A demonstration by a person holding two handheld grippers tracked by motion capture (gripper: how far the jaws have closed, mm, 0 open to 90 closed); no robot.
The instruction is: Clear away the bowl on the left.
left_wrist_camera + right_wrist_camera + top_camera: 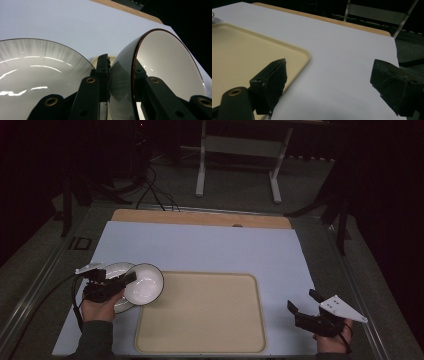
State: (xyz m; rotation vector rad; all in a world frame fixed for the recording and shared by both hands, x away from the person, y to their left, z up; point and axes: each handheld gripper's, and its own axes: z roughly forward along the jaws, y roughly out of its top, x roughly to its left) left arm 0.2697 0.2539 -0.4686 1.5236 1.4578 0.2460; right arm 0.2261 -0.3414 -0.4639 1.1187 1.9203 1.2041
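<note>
A white bowl (144, 284) with a dark rim hangs tilted on its side at the left edge of the beige tray (200, 312). My left gripper (129, 279) is shut on its wall, one jaw inside and one outside. In the left gripper view the bowl (170, 62) opens to the right, pinched by the left gripper (121, 65). Under and left of it lies a white plate (114, 269) (32, 75) on the sheet. My right gripper (301, 300) (329, 66) stands open and holds nothing, low over the sheet just right of the tray (249, 50).
A pale sheet (210, 247) covers the table, with a strip of bare wood (200, 217) along the far edge. Beyond it on the dark floor stand a white frame (237, 150) and some cables (150, 190). The tray carries nothing.
</note>
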